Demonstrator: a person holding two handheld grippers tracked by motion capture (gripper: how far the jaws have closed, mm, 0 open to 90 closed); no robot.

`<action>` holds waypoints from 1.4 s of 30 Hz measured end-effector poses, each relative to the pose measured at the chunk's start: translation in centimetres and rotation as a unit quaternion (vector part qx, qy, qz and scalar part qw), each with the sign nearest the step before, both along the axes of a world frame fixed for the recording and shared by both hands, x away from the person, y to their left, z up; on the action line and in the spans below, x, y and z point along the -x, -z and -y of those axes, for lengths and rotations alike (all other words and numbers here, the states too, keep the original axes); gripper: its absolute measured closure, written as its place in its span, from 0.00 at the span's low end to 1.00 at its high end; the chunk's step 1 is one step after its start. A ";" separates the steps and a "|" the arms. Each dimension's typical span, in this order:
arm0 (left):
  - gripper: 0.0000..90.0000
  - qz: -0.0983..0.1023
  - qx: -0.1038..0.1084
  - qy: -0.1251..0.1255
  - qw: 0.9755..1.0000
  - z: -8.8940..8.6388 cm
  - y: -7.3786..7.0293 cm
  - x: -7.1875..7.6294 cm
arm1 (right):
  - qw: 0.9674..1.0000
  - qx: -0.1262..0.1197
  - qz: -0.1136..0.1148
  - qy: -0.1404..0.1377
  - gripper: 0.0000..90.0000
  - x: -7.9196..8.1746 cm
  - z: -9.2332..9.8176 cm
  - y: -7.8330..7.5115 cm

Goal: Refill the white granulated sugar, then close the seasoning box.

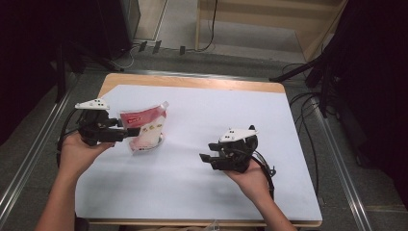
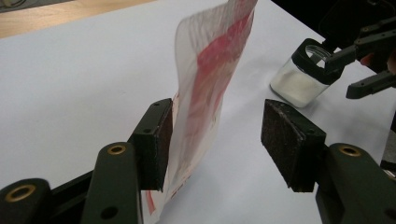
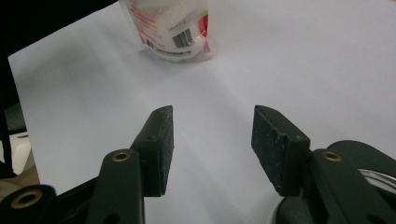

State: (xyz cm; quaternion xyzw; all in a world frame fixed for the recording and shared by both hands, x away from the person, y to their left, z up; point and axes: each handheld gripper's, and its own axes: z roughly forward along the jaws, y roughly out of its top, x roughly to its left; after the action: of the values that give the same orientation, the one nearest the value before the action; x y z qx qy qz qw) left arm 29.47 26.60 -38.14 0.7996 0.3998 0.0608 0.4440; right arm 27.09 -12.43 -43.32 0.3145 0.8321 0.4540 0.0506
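Starting low in the high view: right gripper is held at lower centre-right, jaws spread, nothing between the pads. A small jar of white powder is seen just beside it, at upper right of the left gripper view; contact cannot be told.

Further up, left of centre: left gripper is set around the red-and-white pouch, jaws spread. One pad is touching the film, the other pad stands clear, so no pinch. Pouch is upright on the white bench, leaning slightly.

Likely step: letting the pouch stand free. Touching pad should be peeled off sideways without dragging film. Gripper should be backed straight out along its own axis and kept low. If the pouch tips, it should be re-pinched mid-height, not at the floppy top edge.
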 end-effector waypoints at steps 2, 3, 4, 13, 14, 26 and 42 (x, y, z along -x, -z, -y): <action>0.49 0.001 -0.001 0.002 1.000 -0.2 0.0 0.1 | 1.000 0.001 0.000 0.001 0.55 0.0 0.1 0.0; 0.49 0.005 -0.004 0.001 1.000 -0.4 0.0 0.2 | 1.000 0.001 -0.001 0.002 0.55 -0.1 0.2 0.0; 0.49 0.005 -0.005 -0.003 1.000 -0.5 0.0 0.3 | 1.000 0.002 0.000 0.003 0.55 -0.1 0.3 -0.1; 0.47 0.000 -0.006 -0.024 1.000 -2.2 0.2 0.8 | 1.000 0.004 -0.002 0.004 0.55 -0.4 0.6 -0.2; 0.47 0.000 -0.006 -0.024 1.000 -2.2 0.2 0.8 | 1.000 0.004 -0.002 0.004 0.55 -0.4 0.6 -0.2; 0.45 -0.032 -0.019 -0.049 0.998 -4.0 1.3 0.9 | 1.000 0.006 -0.007 0.004 0.55 -0.6 0.7 -0.2; 0.45 -0.026 -0.027 -0.077 0.996 -5.1 3.1 0.1 | 1.000 0.001 -0.005 0.006 0.55 -0.8 1.0 -1.3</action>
State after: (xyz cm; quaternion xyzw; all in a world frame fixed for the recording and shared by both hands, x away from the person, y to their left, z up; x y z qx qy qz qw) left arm 29.32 31.73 -41.22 0.7796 0.4697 0.0845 0.4055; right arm 27.93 -13.38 -41.98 0.3215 0.8310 0.4513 0.0494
